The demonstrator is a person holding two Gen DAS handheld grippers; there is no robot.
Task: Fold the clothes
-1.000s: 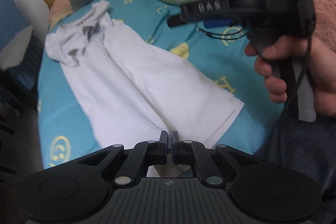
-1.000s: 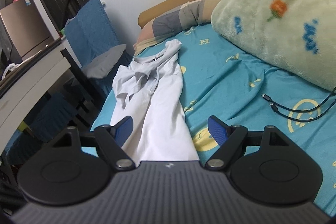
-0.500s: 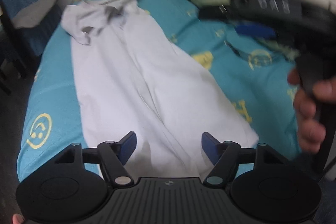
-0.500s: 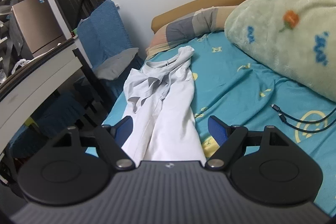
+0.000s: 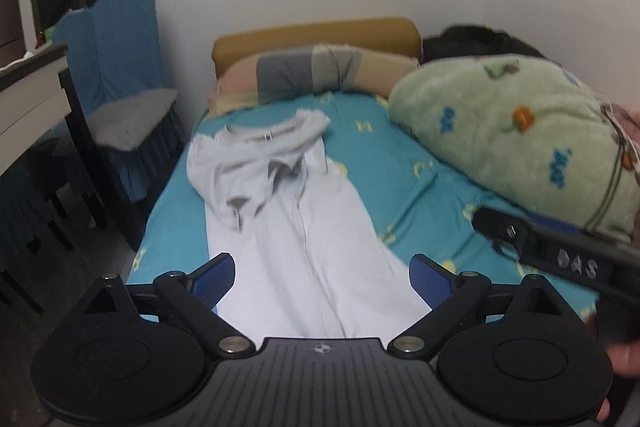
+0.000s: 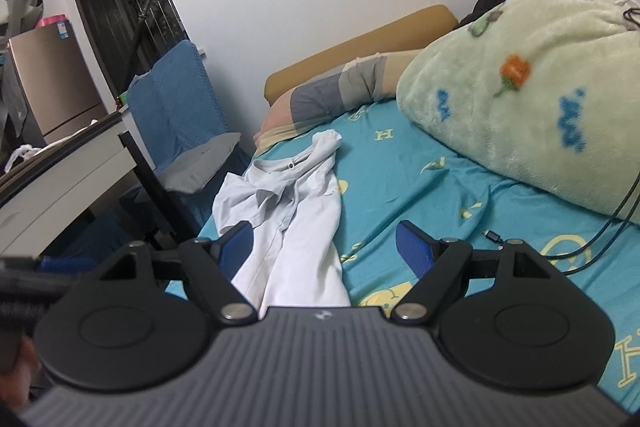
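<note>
A white shirt [image 5: 304, 239] lies lengthwise on the teal bed sheet [image 5: 404, 183], its collar and sleeves bunched at the far end. It also shows in the right wrist view [image 6: 296, 227]. My left gripper [image 5: 322, 277] is open and empty, above the shirt's near hem. My right gripper [image 6: 326, 253] is open and empty, above the shirt's near right edge. The right gripper's body [image 5: 560, 259] shows at the right of the left wrist view.
A green plush blanket [image 5: 520, 135] is heaped on the bed's right side. A striped pillow [image 5: 312, 71] lies at the headboard. A blue chair [image 5: 120, 79] and a desk [image 5: 28, 83] stand left of the bed. Black cables [image 6: 568, 247] lie on the sheet.
My left gripper opened from shut, pulled back and tilted up, so the wall and headboard now show. The right gripper rose slightly and stayed open.
</note>
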